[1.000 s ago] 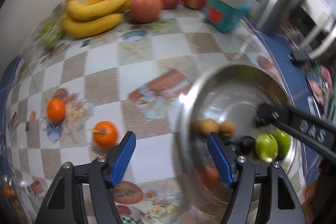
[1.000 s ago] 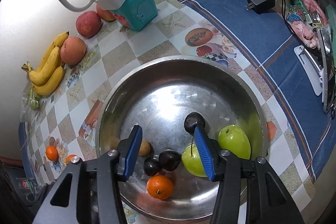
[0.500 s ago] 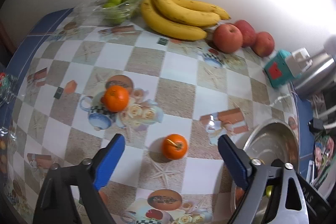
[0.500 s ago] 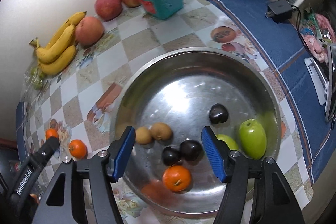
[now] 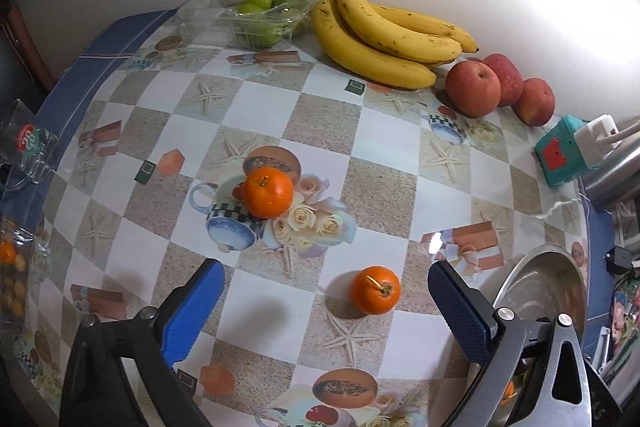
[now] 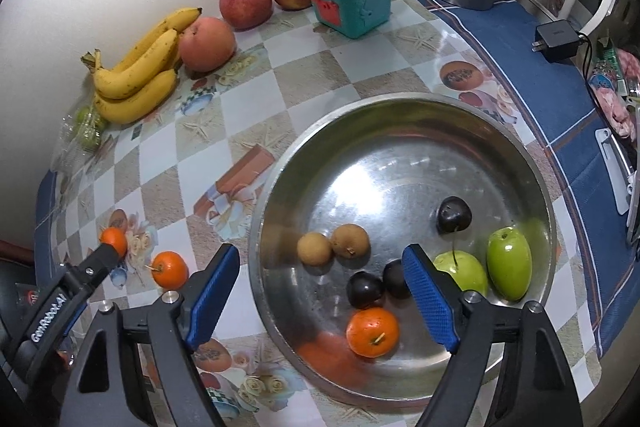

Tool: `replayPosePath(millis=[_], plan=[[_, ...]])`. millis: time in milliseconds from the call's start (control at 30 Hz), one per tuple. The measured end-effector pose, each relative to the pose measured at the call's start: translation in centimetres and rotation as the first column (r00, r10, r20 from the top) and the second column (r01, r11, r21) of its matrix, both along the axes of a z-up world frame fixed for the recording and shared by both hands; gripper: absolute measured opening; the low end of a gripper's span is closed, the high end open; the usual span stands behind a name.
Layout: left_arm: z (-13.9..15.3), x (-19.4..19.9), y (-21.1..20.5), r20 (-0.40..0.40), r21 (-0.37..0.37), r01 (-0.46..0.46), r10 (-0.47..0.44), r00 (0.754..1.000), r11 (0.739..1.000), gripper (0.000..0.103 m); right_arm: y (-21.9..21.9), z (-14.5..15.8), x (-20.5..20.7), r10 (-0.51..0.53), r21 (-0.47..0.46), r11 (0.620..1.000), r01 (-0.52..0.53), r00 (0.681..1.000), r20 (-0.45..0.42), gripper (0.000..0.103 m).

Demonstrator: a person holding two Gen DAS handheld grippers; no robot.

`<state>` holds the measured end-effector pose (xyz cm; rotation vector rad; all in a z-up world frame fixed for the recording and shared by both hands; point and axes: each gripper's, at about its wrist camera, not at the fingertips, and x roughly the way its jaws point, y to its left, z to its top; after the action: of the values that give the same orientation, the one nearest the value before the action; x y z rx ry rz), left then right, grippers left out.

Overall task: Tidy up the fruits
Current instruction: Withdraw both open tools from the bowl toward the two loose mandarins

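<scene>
Left gripper [image 5: 324, 303] wide open over the checkered tablecloth [image 5: 256, 107], jaws just opened further, nothing gripped. Near orange [image 5: 375, 289] on the cloth between the two blue pads, closer to the right-hand pad, touching neither. Second orange [image 5: 268, 191] further out on the printed teacup, well beyond the fingertips. Along the wall: bananas [image 5: 384, 39], three red apples [image 5: 474, 89], small green fruits in a clear tray [image 5: 256, 15].

Right gripper [image 6: 320, 295] open too, jaws just widened, empty, poised above the near edge of the steel bowl [image 6: 400, 115]. In the bowl, between the pads: two brown fruits [image 6: 332, 247], two dark plums [image 6: 365, 289], one orange [image 6: 373, 331] nearest the camera, with a blurred orange shape beside it at the rim. Outside the right-hand pad: two green apples [image 6: 509, 263] and a third dark plum [image 6: 454, 214]. No pad touching any fruit.
</scene>
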<state>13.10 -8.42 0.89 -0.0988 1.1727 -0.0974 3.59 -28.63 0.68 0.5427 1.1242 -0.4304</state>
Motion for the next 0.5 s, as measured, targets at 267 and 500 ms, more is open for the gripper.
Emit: replayPosePath(millis=[267, 500], plan=[[0.19, 0.09, 0.57, 0.021, 0.031, -0.016, 0.015, 1.0, 0.999, 0.103, 0.41, 0.58, 0.07, 0.012, -0.014, 1.0, -0.012, 0.999, 0.03, 0.092], [0.14, 0.19, 0.94, 0.017, 0.042, -0.018, 0.017, 1.0, 0.999, 0.103, 0.99, 0.92, 0.25, 0.028, -0.032, 0.999, -0.027, 0.999, 0.041, 0.097]])
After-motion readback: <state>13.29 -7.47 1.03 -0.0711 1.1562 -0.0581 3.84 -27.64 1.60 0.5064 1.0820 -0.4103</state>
